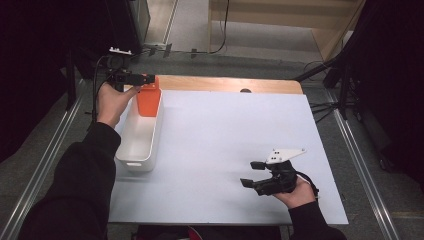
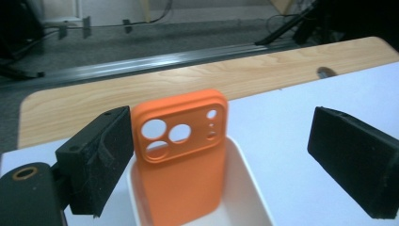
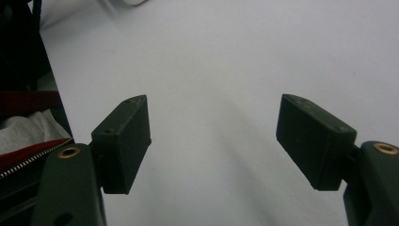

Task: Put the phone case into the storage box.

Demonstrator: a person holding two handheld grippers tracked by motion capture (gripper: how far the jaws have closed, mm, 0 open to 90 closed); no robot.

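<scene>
- White sheeting covers a wooden table, with grey floor and dark stands beyond its far edge.
- From the left gripper outward: its jaws stand wide apart, and the pads press on nothing. The orange phone case sits between them, close against the left-hand pad as the left gripper view shows it and well clear of the other; whether that pad touches it I cannot tell.
- That case stands upright in the far end of the white bin, long axis vertical, camera cut-outs at the top, its lower end down inside the bin and leaning toward the end wall.
- In the high view the left gripper hangs at the case's top edge, right over the bin's far end, along the table's left side.
- Judged from this, the coming move turns on the case lying directly between those fingers: closing would catch its upper edge, drawing away would leave it propped in the bin.
- Farther out, the right gripper rests low near the table's front right, jaws parted and empty over bare sheeting, well apart from bin and case. The left hand is plainly the nearer.
</scene>
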